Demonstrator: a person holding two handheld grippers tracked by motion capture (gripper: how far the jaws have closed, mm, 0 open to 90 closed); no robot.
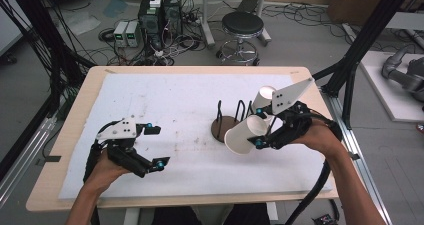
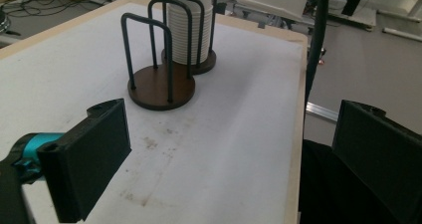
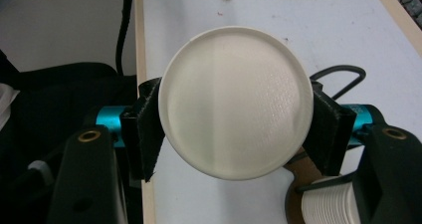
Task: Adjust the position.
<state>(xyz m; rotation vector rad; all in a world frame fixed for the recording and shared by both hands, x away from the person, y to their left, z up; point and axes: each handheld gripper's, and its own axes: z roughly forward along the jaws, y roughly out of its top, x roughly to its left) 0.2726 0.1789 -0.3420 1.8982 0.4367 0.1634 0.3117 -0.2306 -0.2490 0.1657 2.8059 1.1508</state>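
Observation:
A white paper cup [image 1: 243,134] lies on its side in the air with my right gripper [image 1: 261,130] shut on it. It hangs just over the empty brown round rack [image 1: 223,127] with its black wire loops. In the right gripper view the cup's flat base [image 3: 236,102] faces the camera, a black jaw pressing on each side. A second, ribbed white cup [image 1: 263,97] stands upright in the other rack behind. My left gripper [image 1: 157,146] rests open near the table's front left. In its view the empty rack [image 2: 161,87] stands before the ribbed cup [image 2: 186,30].
A white mat [image 1: 165,100] covers most of the wooden table [image 1: 75,110]. Beyond the far edge are a black stool [image 1: 242,25] and boxes of electronics with cables [image 1: 155,20]. A black frame post [image 1: 350,70] rises at the table's right side.

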